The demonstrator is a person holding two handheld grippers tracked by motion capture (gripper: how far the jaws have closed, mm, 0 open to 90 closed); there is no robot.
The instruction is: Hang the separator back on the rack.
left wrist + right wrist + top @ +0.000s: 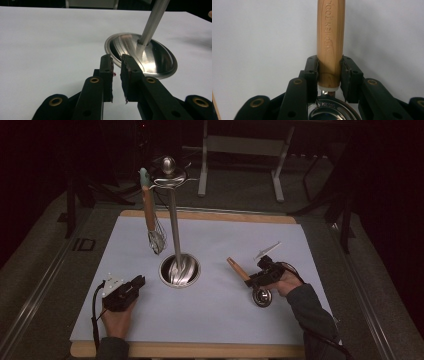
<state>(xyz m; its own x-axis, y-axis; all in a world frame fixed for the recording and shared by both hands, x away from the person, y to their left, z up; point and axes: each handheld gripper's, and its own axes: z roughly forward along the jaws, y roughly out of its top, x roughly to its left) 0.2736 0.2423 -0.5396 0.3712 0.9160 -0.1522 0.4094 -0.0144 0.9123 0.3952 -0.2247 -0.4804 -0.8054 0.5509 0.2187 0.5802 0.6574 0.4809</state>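
Right gripper (329, 75) clamped on wooden handle (330, 37) of steel strainer (262, 297), near tabletop's (300, 250) right edge, bare surface around. Left gripper (116, 72) slightly parted, holding nothing, near front-left corner beside stand base (155, 55).

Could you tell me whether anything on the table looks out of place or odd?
Nothing stands out. The whisk hangs from the stand, and the right gripper is shut squarely on the ladle by its wooden handle; no spill or damage shows.
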